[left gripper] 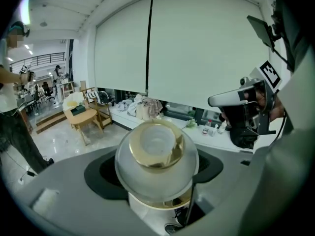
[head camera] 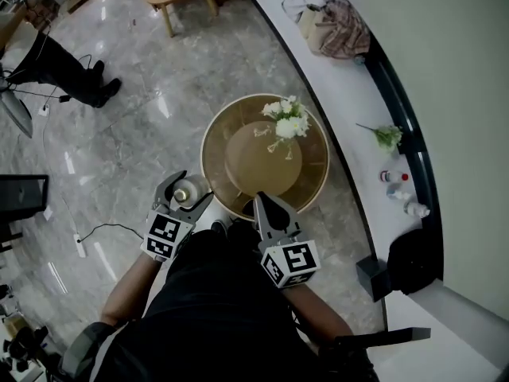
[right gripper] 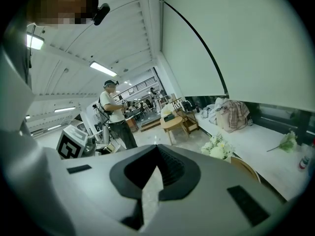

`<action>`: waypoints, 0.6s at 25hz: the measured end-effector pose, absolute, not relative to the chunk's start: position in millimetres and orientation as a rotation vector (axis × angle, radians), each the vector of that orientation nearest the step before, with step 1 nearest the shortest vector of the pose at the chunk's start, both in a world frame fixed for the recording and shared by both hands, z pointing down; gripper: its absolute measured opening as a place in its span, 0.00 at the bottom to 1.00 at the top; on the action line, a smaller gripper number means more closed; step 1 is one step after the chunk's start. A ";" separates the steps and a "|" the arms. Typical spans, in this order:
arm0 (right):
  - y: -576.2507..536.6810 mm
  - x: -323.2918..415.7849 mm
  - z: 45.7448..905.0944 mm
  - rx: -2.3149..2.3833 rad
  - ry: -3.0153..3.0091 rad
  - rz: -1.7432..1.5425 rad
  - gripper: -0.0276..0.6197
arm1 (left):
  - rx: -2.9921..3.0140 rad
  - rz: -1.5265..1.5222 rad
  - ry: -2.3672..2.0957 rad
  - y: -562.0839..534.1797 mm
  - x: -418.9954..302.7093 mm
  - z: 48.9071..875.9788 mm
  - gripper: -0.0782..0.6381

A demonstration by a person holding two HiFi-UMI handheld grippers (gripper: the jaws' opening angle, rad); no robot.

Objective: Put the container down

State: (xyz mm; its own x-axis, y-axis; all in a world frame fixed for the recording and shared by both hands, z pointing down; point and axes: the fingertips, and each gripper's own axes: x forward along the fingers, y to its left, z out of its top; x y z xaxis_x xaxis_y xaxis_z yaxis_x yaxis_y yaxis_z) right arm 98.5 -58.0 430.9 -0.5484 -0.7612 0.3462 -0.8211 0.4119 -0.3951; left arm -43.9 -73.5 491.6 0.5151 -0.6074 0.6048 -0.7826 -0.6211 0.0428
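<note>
left gripper point(head camera: 185, 189) pinching the round frosted-glass container with gold rim point(left gripper: 156, 154), not yet over the table
container sits between its jaws, mouth up. round tan wooden table point(head camera: 316, 146) lies just ahead-right of that gripper. right gripper point(right gripper: 156, 170) is pressed together, empty, nearer the table.

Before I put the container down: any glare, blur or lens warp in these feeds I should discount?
Head view: sharp, but lights streak glare across the polished floor; the round table is evenly lit. Left gripper view: heavy fisheye, dark corners, the container looms near the lens, its gold rim mirror-bright. Right gripper view: same warp bows the blind; the right gripper looks soft.
</note>
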 end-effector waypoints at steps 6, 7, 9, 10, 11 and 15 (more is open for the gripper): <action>-79.2 109.8 436.8 1.455 -2.555 0.801 0.05 | 2.442 0.863 -1.164 -100.4 -37.5 509.0 0.58; -82.6 112.7 438.9 1.469 -2.550 0.798 0.05 | 2.450 0.870 -1.161 -106.2 -35.6 512.6 0.58; -88.7 118.1 444.6 1.501 -2.533 0.798 0.05 | 2.467 0.886 -1.152 -119.1 -32.5 522.8 0.58; -91.4 120.2 448.8 1.516 -2.521 0.800 0.05 | 2.476 0.897 -1.148 -126.4 -31.6 529.2 0.58; -93.7 121.8 454.8 1.530 -2.507 0.806 0.05 | 2.486 0.909 -1.144 -134.4 -30.9 536.3 0.58; -95.4 123.3 489.7 1.573 -2.427 0.863 0.05 | 2.520 0.956 -1.112 -167.2 -27.6 572.0 0.58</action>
